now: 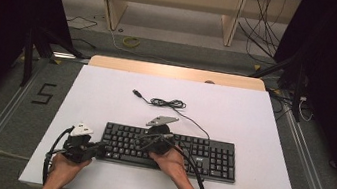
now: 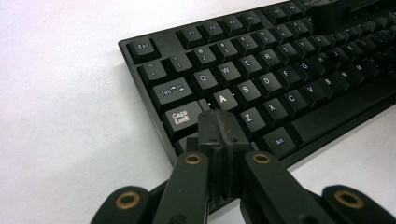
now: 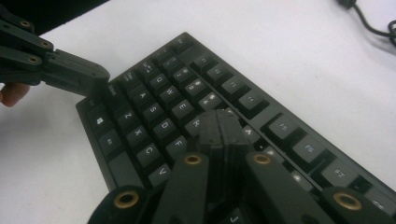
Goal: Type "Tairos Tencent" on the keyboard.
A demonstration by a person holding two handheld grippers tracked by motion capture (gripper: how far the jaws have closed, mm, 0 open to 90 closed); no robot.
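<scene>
Ok so the black keyboard (image 1: 170,151) sits flat on the white table (image 1: 253,122), near the person's edge and roughly centered, w/ its cable (image 1: 167,103) snaking off toward the far side, USB plug lying loose, not plugged into anything afaict.

Both grippers are on the keys rn. Left gripper (image 2: 219,122) has its jaws pressed fully together, nothing between them, tip down at the keyboard's left end, right by Caps Lock / A / Z. Can't tell for sure if it's pressing a key or just hovering on top. Right gripper (image 3: 221,122) same deal: jaws closed tight, holding nothing, tip over the letter rows somewhere near R / F, a bit further along the board.

Progress-wise, imo this is mid-typing, using the closed tips as poking fingers. Both are already in position over the left half of the board, so the setup part looks done. How many keys are hit vs left, no way to say from here, there's no screen. Keyboard itself looks square to the table edge, not shoved around.
</scene>
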